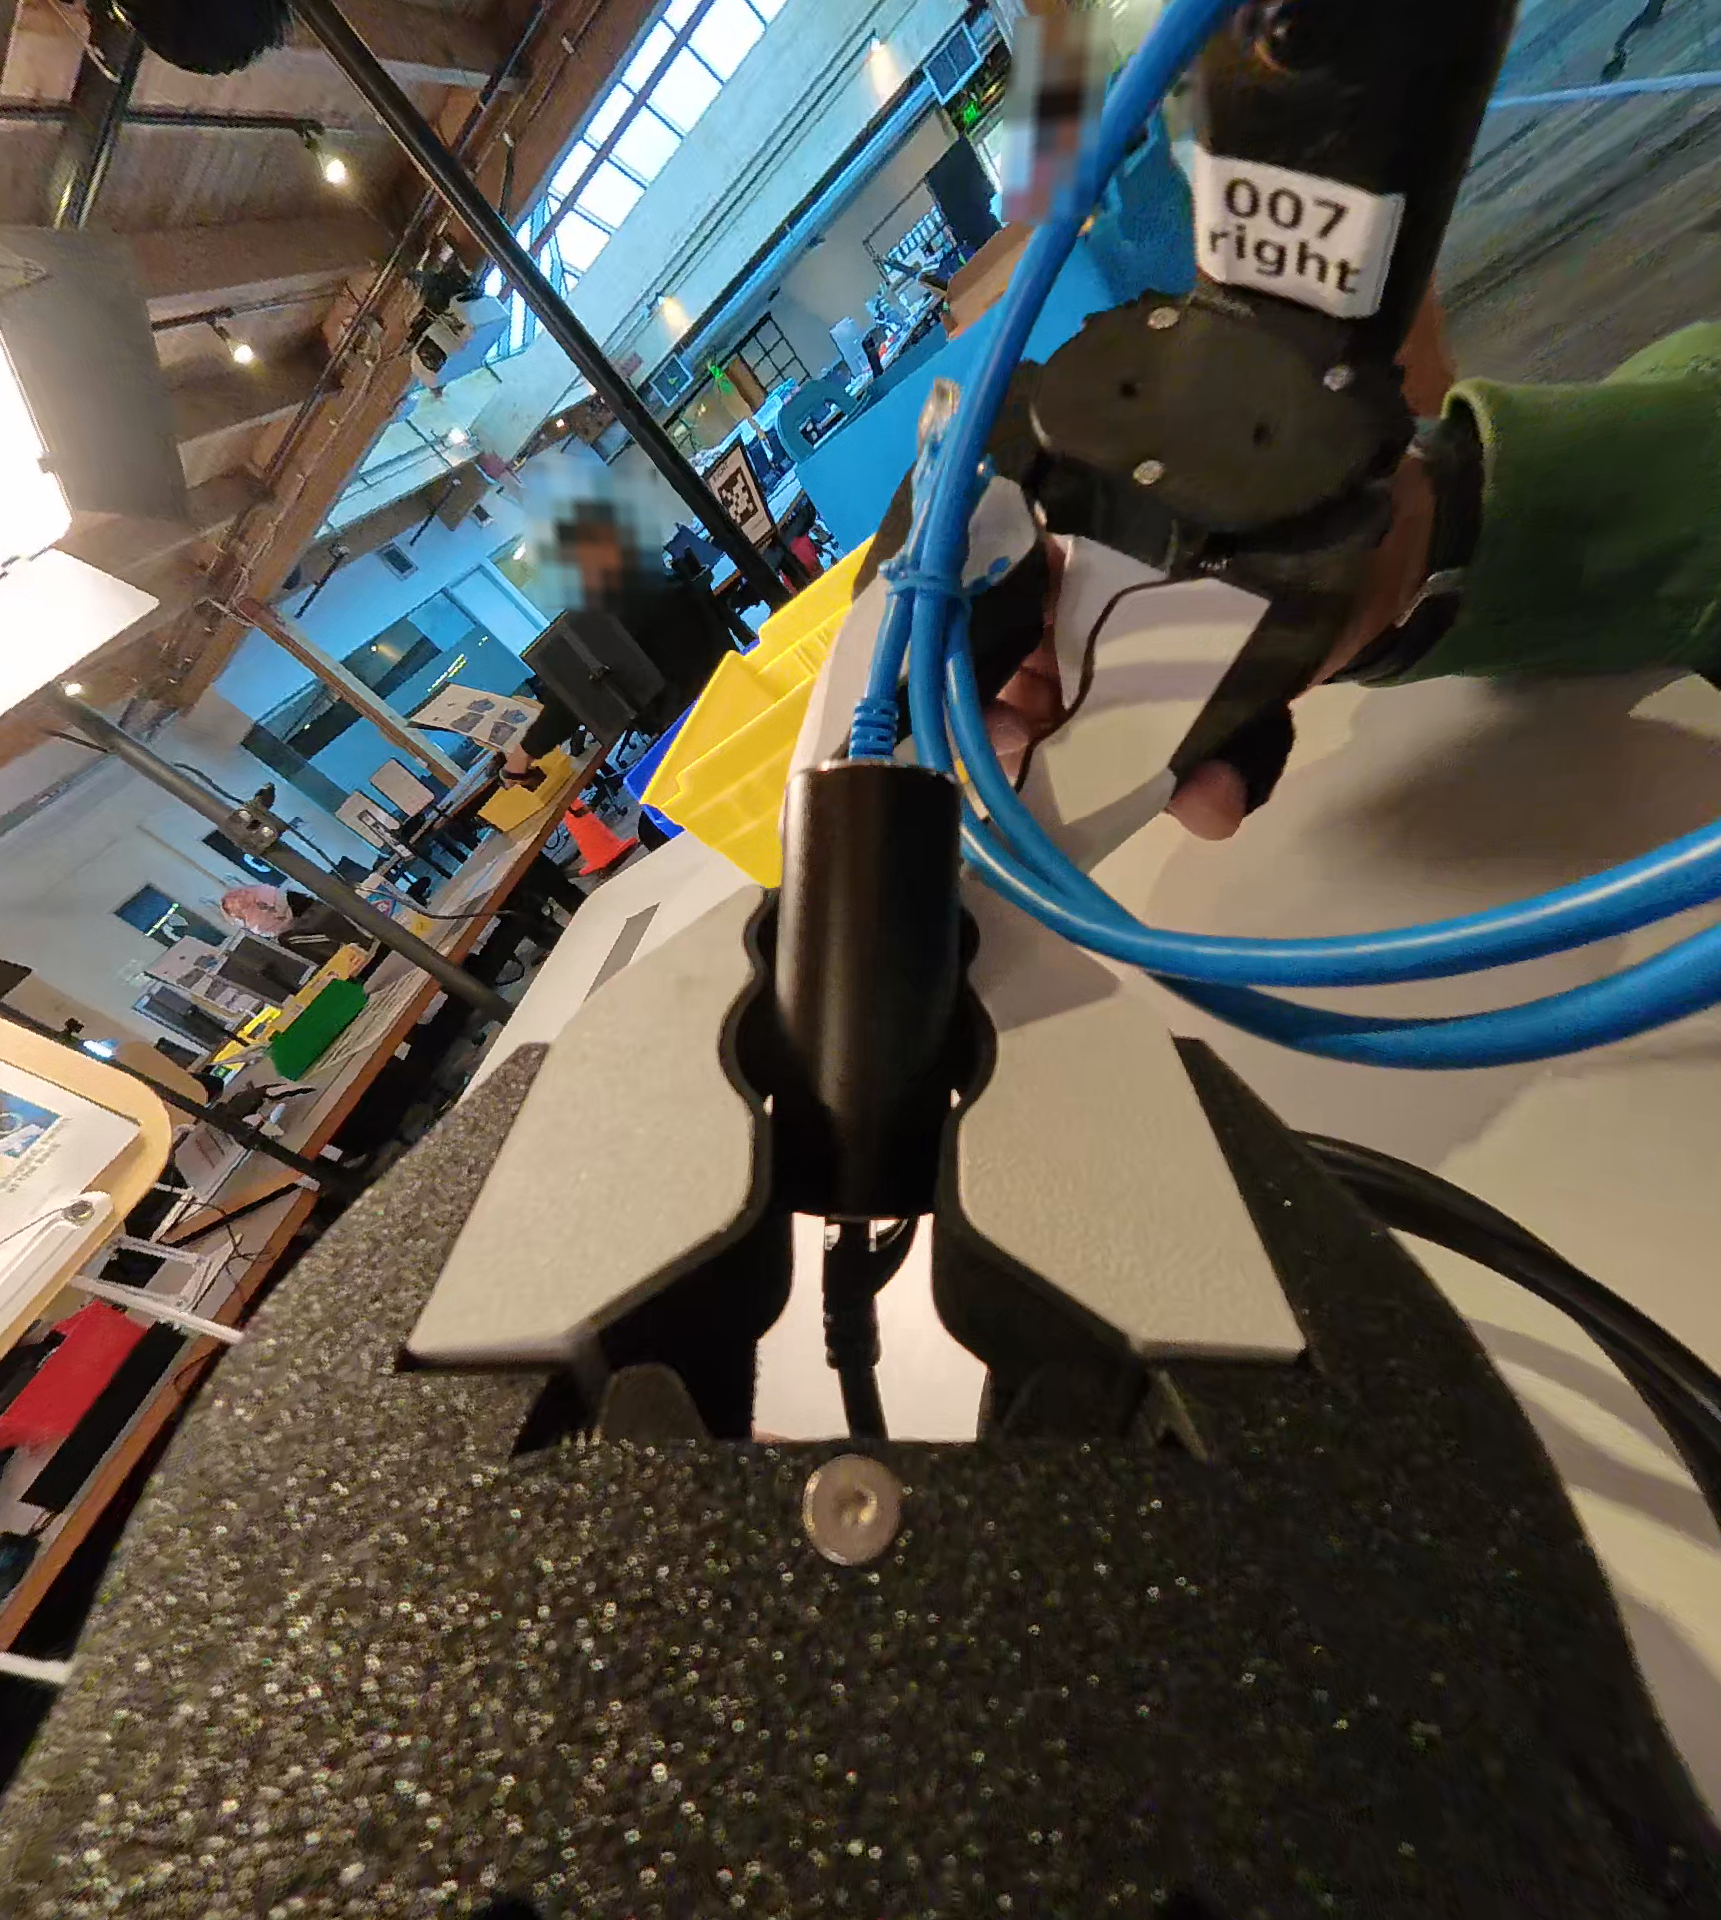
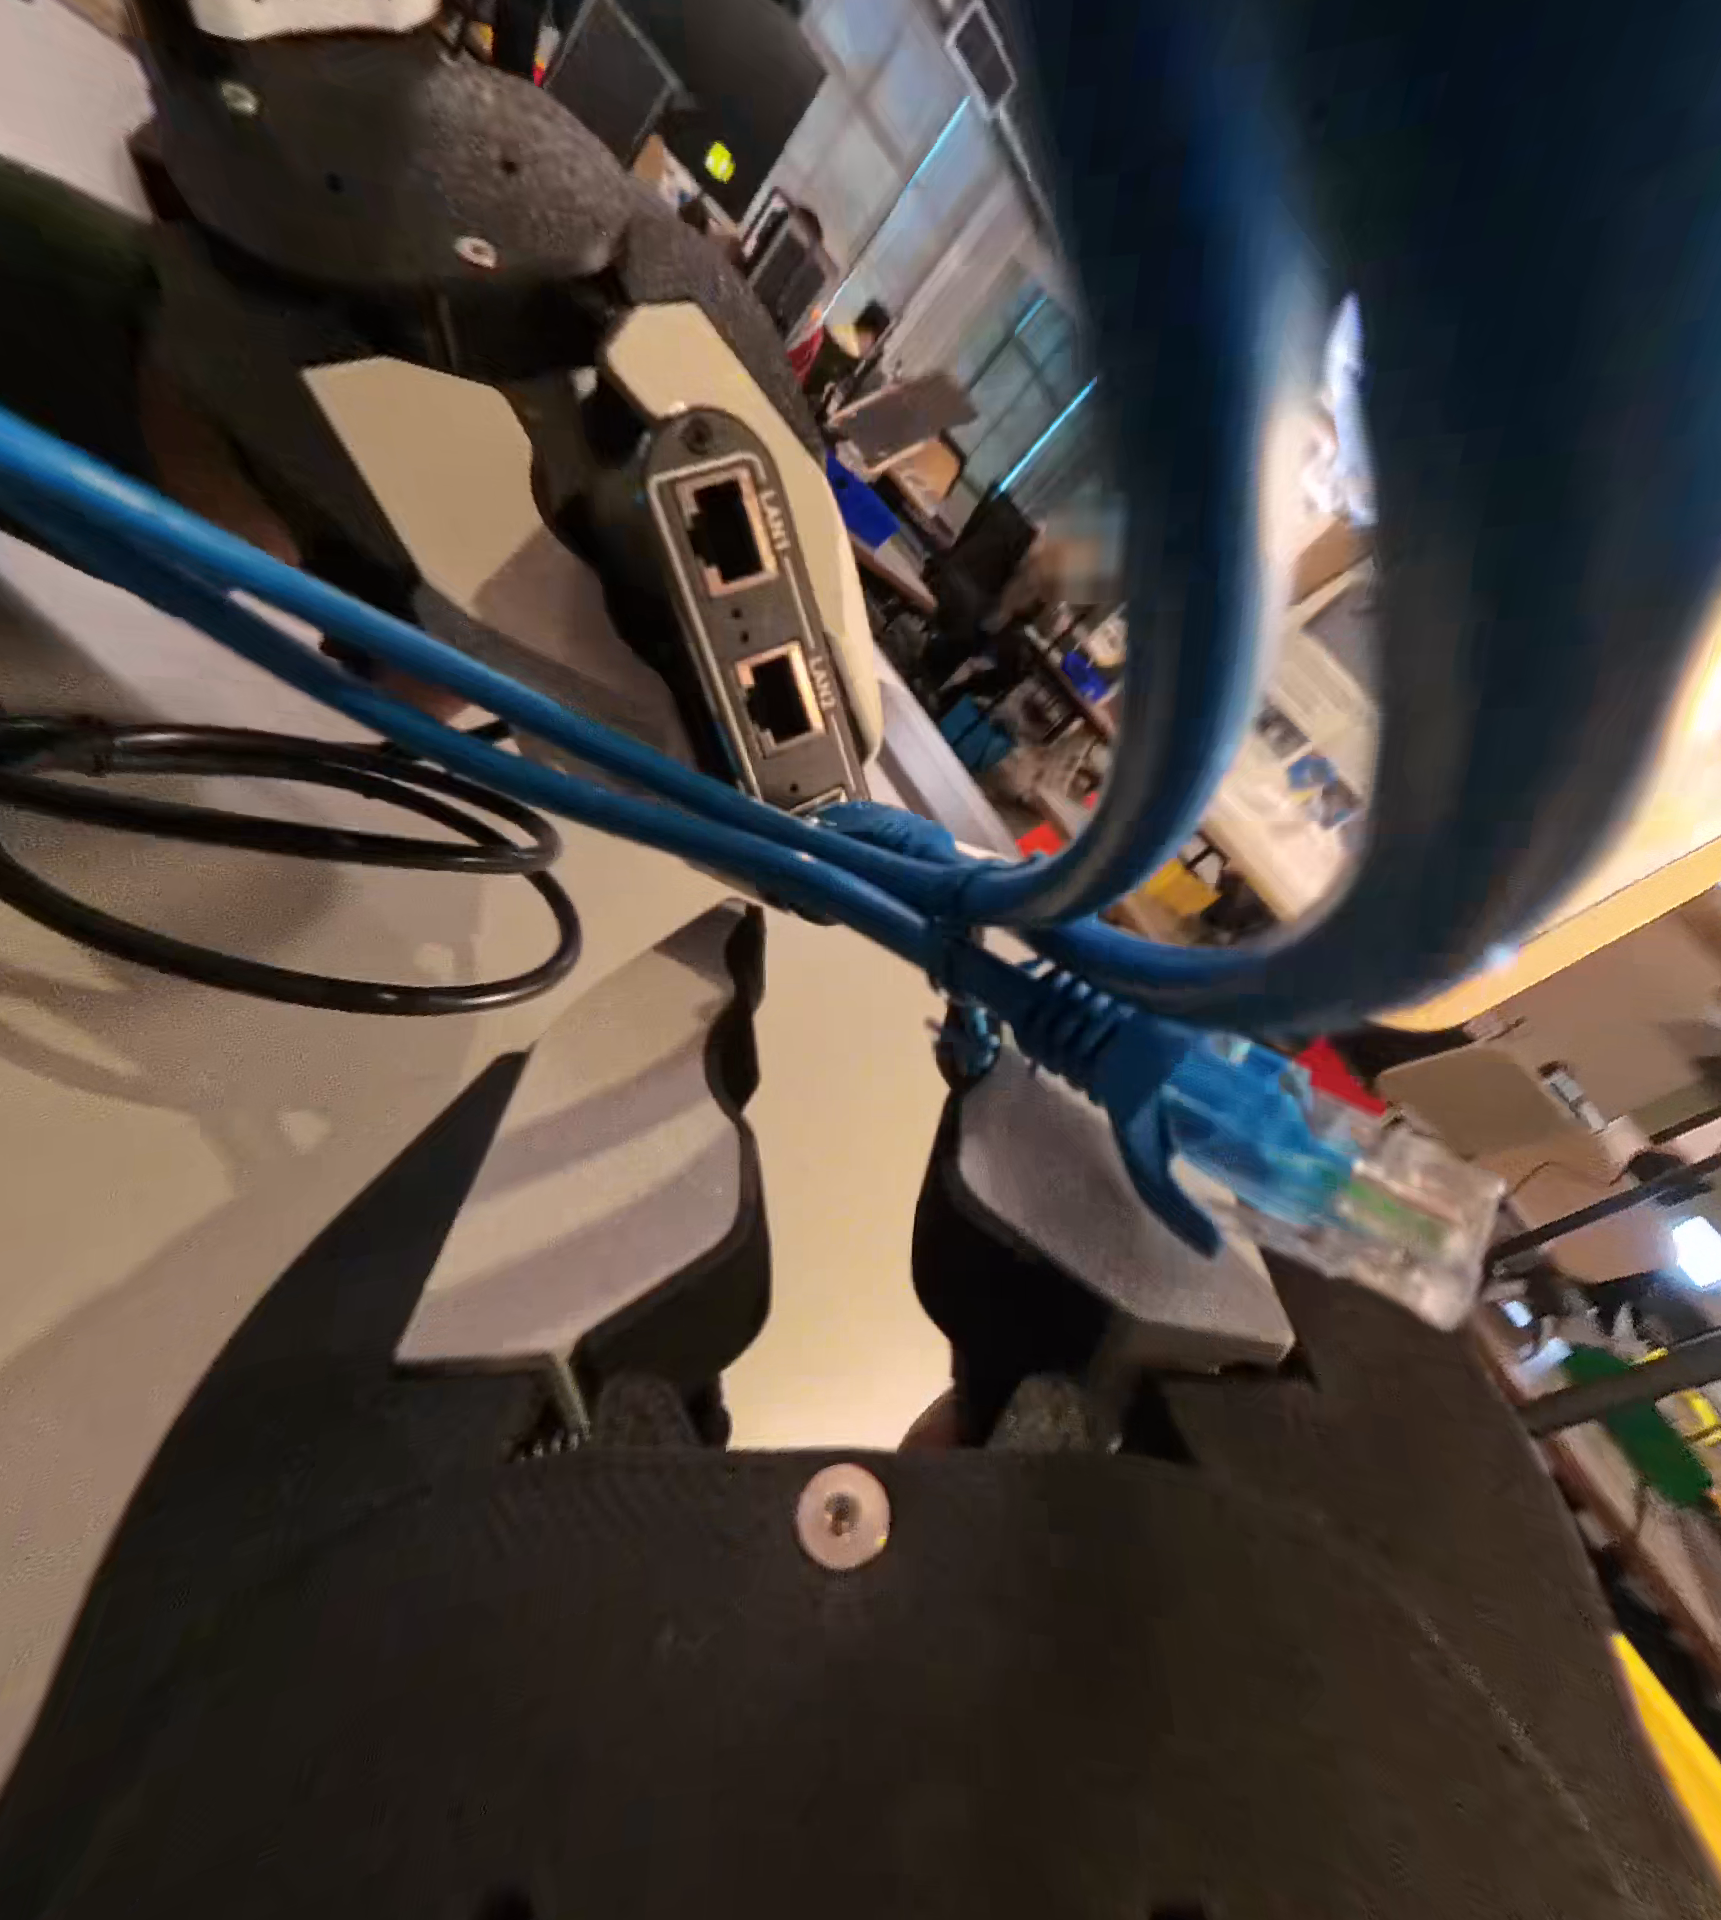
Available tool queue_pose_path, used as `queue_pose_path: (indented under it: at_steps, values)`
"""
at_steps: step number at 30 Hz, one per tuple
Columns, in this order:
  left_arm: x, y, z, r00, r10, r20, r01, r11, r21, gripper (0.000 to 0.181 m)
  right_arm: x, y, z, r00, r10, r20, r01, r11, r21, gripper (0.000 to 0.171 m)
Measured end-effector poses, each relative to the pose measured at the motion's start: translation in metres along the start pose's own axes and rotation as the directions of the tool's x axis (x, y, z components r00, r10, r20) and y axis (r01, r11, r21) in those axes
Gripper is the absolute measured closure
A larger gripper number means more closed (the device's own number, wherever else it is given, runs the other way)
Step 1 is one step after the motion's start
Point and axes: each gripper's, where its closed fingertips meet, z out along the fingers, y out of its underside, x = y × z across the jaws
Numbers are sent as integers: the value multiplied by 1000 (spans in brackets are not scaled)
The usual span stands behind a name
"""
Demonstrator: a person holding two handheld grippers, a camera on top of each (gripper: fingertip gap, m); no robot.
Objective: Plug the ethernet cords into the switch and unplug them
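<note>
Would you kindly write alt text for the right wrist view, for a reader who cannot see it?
The right gripper stands open, with a bundled blue ethernet cord draped across its fingers and a clear plug lying beside the right-hand finger. Beyond, the left gripper clamps a black switch showing two empty ports, above a grey table with a coiled black cable.

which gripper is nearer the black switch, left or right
Left. The left gripper is clamped around the black switch itself. The right gripper sits a short way off, facing its ports, with the blue ethernet cord draped across it.
</note>
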Motion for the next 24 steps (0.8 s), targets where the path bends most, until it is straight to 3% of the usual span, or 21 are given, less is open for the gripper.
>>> queue_pose_path:
  at_steps: [1,8,12,18,24]
  values:
    - [0,-1,0,1000,-15,-3,15,1000,6,153,0,-3,-2,1000,-15,-4,15,1000,23,140]
    - [5,11,4,948,-296,-120,294,955,-29,153,5,-16,-9,994,107,30,-110,988,105,138]
    - [12,18,8,897,-406,-177,399,914,-72,153,14,-17,-10,966,253,41,-257,959,122,140]
    - [17,24,11,874,-446,-192,433,895,-108,153,27,-2,-7,864,501,55,-504,859,88,142]
    - [15,29,11,834,-519,-190,504,855,-121,153,14,10,-2,817,563,125,-567,824,-9,145]
